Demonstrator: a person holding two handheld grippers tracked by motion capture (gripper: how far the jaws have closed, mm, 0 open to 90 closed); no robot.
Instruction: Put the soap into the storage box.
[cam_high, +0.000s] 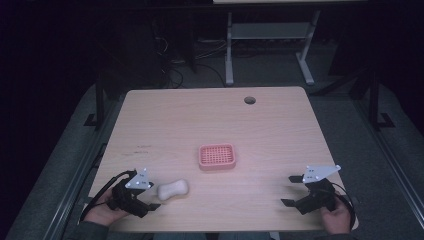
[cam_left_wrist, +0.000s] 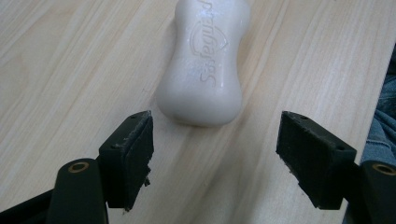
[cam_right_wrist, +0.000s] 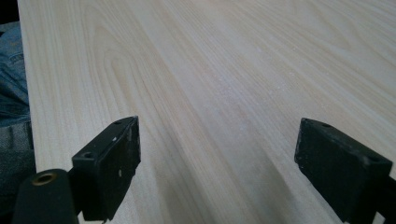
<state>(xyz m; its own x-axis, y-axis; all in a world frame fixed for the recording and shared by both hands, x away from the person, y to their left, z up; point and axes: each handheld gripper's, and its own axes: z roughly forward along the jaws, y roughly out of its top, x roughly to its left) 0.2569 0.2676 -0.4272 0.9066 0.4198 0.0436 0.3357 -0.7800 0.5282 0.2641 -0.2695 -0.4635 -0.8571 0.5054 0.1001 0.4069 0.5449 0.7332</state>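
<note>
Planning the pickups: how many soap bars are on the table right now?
1. The soap bar lies near the table's front-left, just ahead of the open left tool, left and nearer than the pink soap dish.

Embossed brand on the soap bar (cam_left_wrist: 201, 65) — "Safeguard", seen upside down within a shield outline. No other text legible.

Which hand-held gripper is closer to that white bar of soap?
Left. The left hand-held gripper sits just short of the white soap bar; the right hand-held gripper is across the table.
</note>
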